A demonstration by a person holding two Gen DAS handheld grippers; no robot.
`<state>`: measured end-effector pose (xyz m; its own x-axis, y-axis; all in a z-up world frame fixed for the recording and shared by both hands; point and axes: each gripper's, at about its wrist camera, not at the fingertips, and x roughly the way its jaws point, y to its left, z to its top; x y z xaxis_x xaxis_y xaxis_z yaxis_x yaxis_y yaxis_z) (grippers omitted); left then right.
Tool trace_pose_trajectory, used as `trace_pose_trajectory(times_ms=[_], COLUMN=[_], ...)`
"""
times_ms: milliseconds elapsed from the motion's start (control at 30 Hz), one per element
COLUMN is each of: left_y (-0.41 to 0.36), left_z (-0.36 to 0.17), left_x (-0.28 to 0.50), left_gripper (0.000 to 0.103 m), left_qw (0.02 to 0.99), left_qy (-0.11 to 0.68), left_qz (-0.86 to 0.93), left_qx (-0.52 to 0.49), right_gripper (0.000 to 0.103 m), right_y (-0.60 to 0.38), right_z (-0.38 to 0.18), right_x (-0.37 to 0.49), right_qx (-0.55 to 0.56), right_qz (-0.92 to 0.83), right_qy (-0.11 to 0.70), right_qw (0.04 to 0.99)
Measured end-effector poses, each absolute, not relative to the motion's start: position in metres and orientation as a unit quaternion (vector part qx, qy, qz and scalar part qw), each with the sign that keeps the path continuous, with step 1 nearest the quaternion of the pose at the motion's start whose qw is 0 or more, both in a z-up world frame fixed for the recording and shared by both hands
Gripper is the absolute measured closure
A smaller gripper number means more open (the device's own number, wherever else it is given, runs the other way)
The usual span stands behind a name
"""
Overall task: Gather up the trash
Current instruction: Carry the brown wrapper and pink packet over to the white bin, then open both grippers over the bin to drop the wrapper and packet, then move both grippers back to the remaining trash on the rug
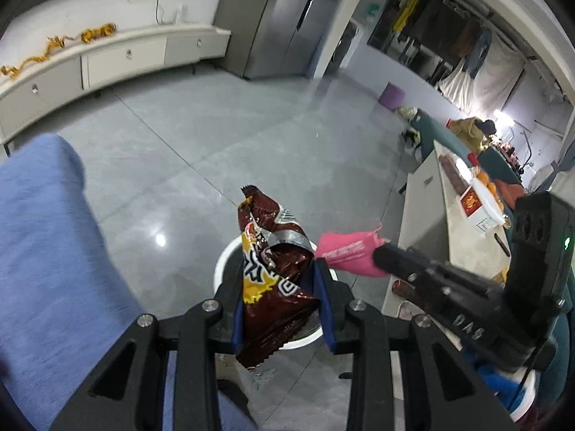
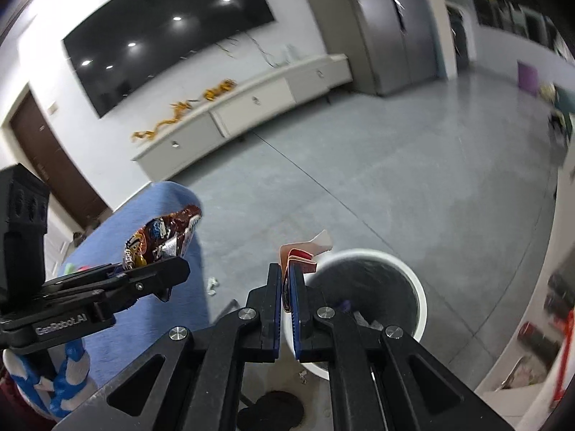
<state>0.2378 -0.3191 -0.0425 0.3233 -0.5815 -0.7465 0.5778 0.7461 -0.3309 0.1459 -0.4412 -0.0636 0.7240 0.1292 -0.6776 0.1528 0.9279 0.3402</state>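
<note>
Gripping a crumpled brown snack bag [image 1: 273, 273], the left gripper [image 1: 278, 298] fills the bottom of the left wrist view, its blue-padded jaws pressed against the bag's two sides. The bag stands upright between the jaws, directly above the white waste bin [image 1: 224, 262], whose rim shows behind and below it on the grey tiled floor [image 1: 215, 125]. Just right of the bin, the right gripper [image 1: 381, 258] reaches in from the right edge with a pink wrapper [image 1: 346, 253] pinched at its tip; the wrapper hangs over the bin's right rim. A blue fabric surface [image 1: 46, 251] lies left of the bin. Far behind the bin a long white cabinet [image 1: 107, 61] carries a string of orange scraps [image 1: 72, 41]. A white counter [image 1: 449, 215] with food boxes stands right of the bin.

In the right wrist view the right gripper [image 2: 285, 280] has its jaws drawn together on the folded pink wrapper [image 2: 300, 255], which pokes up at the bin's left rim. The white waste bin [image 2: 417, 287] sits just right of the jaws, dark inside, with some scraps at its bottom. Left of the bin, the left gripper [image 2: 169, 276] holds the brown snack bag [image 2: 161, 240] over the blue fabric surface [image 2: 151, 287]. Beyond the bin, the white cabinet [image 2: 251, 107] runs under a large dark wall screen [image 2: 165, 32].
</note>
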Motion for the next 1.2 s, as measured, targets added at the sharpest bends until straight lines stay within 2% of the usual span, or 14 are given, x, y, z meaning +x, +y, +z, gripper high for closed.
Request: trace_pose_trajectory(times_ms=[133, 200, 267, 467, 667, 933, 1100, 1200], left_y=[-0.344, -0.355, -0.36, -0.368, -0.353, -0.297, -0.249, -0.212], left_z=[-0.074, -0.087, -0.098, -0.111, -0.087, -0.03, 0.001, 0.015], left_x=[0.262, 0.271, 0.278, 0.285, 0.265, 0.216, 0.189, 0.169], left_gripper=[0.07, 0.063, 0.049, 0.049, 0.049, 0.049, 0.049, 0.049], left_qw=[0.789, 0.778, 0.772, 0.761, 0.79, 0.832, 0.854, 0.871], left_qy=[0.496, 0.509, 0.52, 0.537, 0.502, 0.441, 0.413, 0.39], left_qz=[-0.362, -0.366, -0.364, -0.36, -0.35, -0.335, -0.316, -0.297], left_qx=[-0.023, -0.034, -0.041, -0.048, -0.045, -0.026, -0.023, -0.016], right_gripper=[0.093, 0.088, 0.08, 0.078, 0.077, 0.071, 0.065, 0.059], right_y=[-0.467, -0.477, -0.485, -0.494, -0.488, -0.45, -0.416, -0.395], right_z=[-0.101, -0.116, -0.127, -0.129, -0.103, -0.036, 0.007, 0.031], right_x=[0.159, 0.164, 0.168, 0.159, 0.137, 0.098, 0.079, 0.068], right_qx=[0.216, 0.227, 0.23, 0.225, 0.217, 0.175, 0.151, 0.135], right_qz=[-0.029, -0.04, -0.054, -0.082, -0.101, -0.092, -0.068, -0.054], right_qy=[0.395, 0.404, 0.412, 0.417, 0.391, 0.332, 0.296, 0.276], right_qw=[0.893, 0.885, 0.88, 0.877, 0.889, 0.923, 0.941, 0.95])
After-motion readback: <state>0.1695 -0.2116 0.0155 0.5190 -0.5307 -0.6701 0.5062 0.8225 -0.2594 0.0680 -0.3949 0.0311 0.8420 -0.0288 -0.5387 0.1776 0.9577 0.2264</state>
